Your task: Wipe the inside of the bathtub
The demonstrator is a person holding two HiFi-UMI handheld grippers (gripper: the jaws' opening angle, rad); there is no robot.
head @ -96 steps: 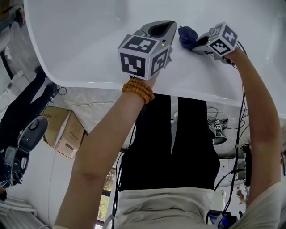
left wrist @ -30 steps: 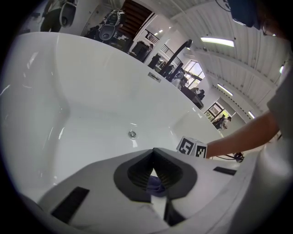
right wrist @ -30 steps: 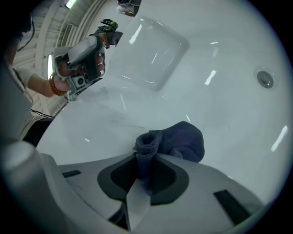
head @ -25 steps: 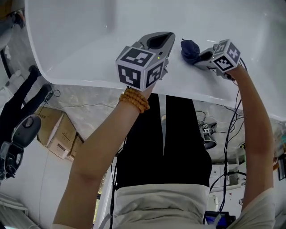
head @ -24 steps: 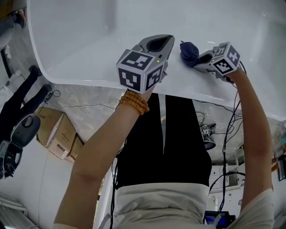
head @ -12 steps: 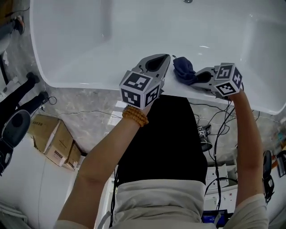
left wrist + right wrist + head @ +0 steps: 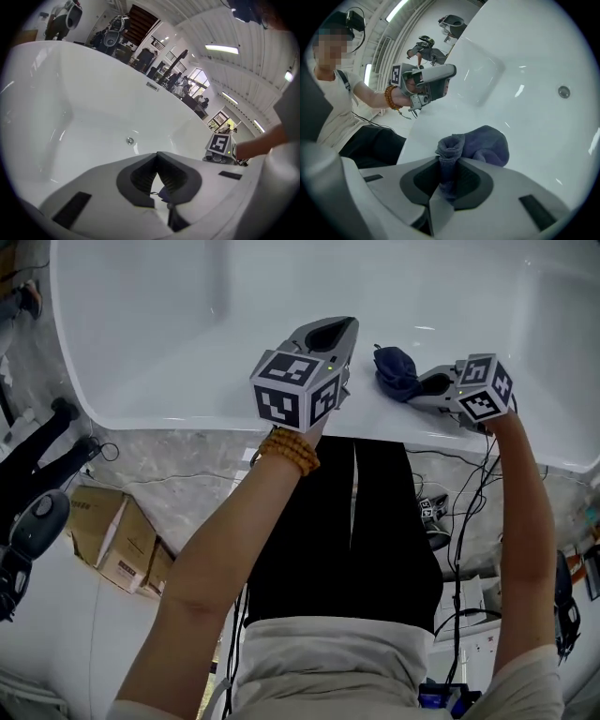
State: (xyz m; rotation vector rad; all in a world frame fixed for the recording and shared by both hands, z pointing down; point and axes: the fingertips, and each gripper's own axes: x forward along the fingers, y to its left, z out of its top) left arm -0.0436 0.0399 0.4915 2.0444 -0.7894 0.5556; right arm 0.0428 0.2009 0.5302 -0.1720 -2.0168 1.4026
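**Wiping stage, head and gripper views.** We see the right hand-held gripper [image 7: 419,385] pinching a dark blue cloth [image 7: 394,371]. Its jaws clamp a twisted fold, while the rest of the cloth bunches beyond the tips. The cloth lies against the near inner wall of the white bathtub [image 7: 169,343], close to the rim. The left hand-held gripper [image 7: 343,327] is held just left of the cloth, its jaws pressed together with nothing between them. The drain [image 7: 130,140] lies farther in, on the bathtub floor.
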